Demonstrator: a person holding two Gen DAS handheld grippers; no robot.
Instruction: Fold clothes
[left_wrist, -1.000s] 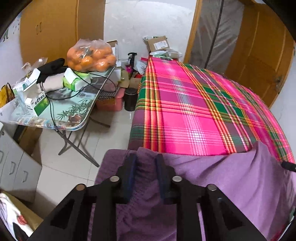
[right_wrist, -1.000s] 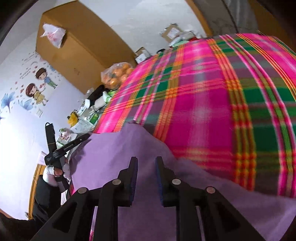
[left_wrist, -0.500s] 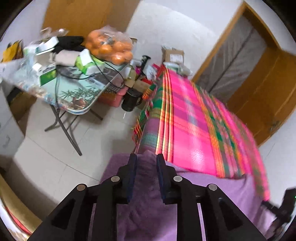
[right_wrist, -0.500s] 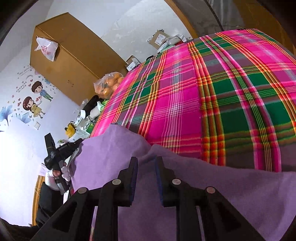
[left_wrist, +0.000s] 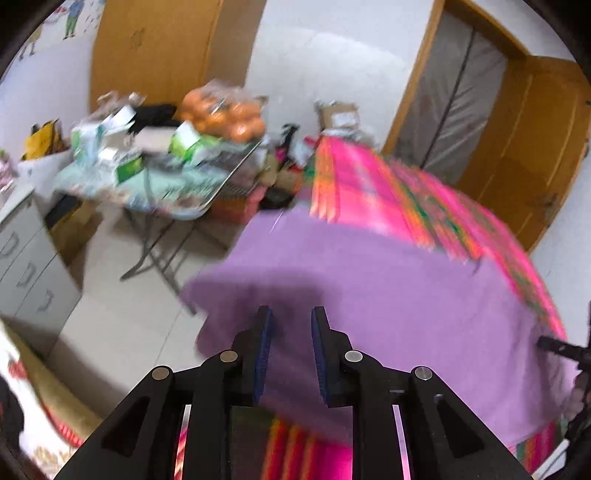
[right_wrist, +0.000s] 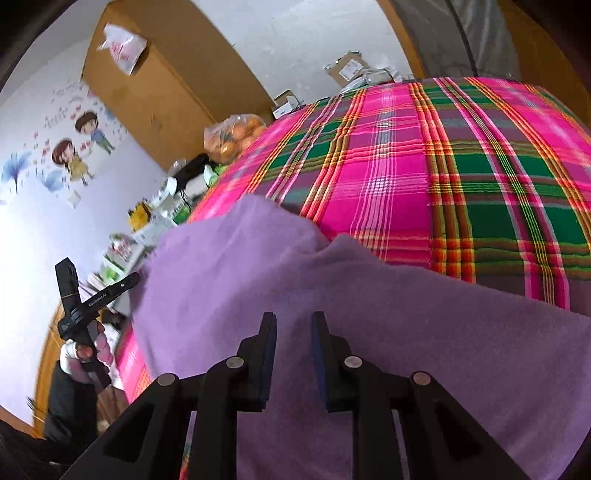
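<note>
Both the left hand-held gripper (left_wrist: 288, 354) and right hand-held gripper (right_wrist: 293, 356) pinch the purple cloth (right_wrist: 369, 332) with narrow jaws; uneven pulling toward 12 o'clock could skew the fold on the bed (right_wrist: 443, 166).

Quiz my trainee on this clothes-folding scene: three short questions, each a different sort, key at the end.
1. True or false: the purple cloth is already folded into a small, neat square.
2. What fills the clear bag on the folding table? A) oranges B) shoes C) bottles
3. Fill in: under the purple cloth lies a pink and green ___ bed cover.

Key: 1 false, it is still spread wide over the bed cover; 2 A; 3 plaid.
</note>
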